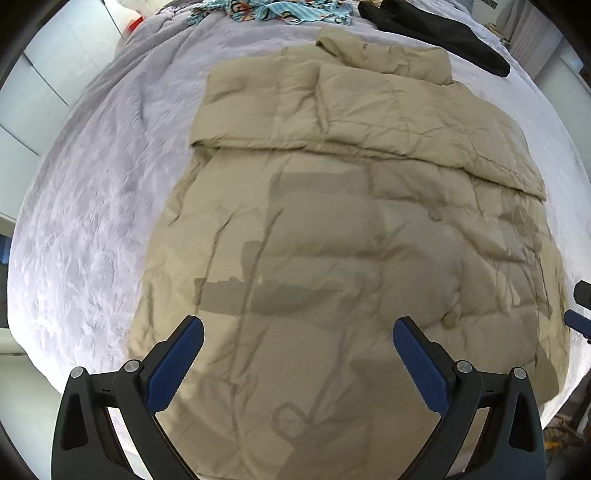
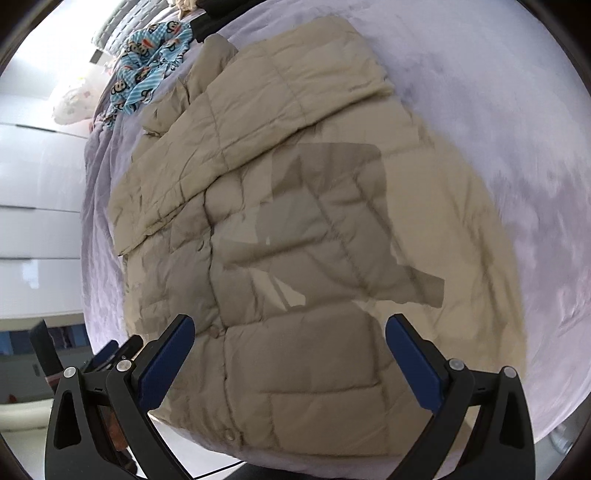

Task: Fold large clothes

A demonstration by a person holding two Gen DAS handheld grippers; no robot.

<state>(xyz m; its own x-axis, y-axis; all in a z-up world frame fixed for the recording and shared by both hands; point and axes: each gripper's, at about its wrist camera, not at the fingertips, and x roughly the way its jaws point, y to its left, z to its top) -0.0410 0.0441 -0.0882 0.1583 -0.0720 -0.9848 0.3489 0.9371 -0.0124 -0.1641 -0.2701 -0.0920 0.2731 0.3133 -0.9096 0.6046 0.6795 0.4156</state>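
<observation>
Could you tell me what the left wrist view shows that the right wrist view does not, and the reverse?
Only the left wrist view shows the black garment laid out clearly. Only the right wrist view shows the white patterned pillow. Both show the beige puffer jacket on the lilac bedspread, the blue cartoon-print fabric, and an open gripper, left and right, holding nothing.

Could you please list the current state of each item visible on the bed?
Beige quilted puffer jacket: spread flat, sleeves folded across the chest.
Left tongs: open, empty, above the jacket.
Right tongs: open, empty.
Blue cartoon-print garment: crumpled.
Black garment: lying loose.
</observation>
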